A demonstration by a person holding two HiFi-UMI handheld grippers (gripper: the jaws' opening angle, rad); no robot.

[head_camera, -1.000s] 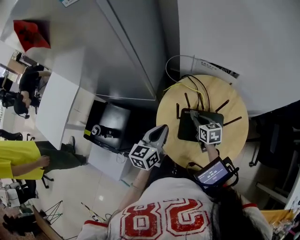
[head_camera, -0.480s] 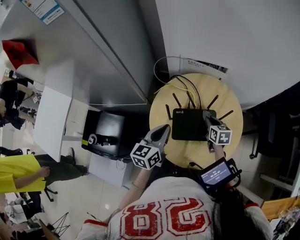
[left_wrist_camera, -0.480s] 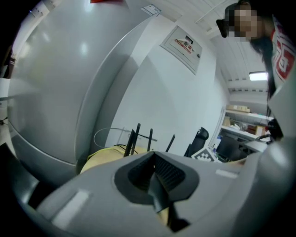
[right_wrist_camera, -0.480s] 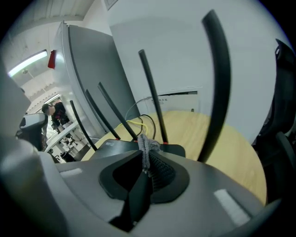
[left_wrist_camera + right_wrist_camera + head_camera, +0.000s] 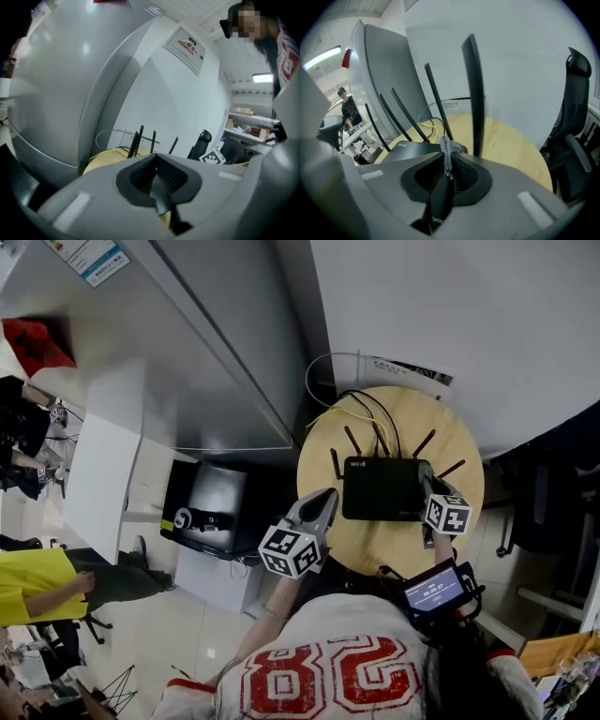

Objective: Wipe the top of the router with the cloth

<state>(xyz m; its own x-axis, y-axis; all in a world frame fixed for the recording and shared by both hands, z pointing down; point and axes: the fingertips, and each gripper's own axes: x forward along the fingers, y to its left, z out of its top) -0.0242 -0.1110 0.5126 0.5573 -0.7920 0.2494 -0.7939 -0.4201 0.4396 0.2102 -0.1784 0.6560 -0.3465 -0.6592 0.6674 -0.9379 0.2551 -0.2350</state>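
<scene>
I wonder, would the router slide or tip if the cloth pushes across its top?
The router is a thin, flat box, so probably light: the cloth may slide it on the smooth wooden table rather than tip it. Its cables at the back would likely restrain it. The thin upright antennas look apt to flex if bumped.

Right gripper [image 5: 446, 174] jaws pinch grey cloth [image 5: 447, 152] at black router [image 5: 410, 150] edge, antennas upright, round wooden tabletop [image 5: 511, 150].
</scene>
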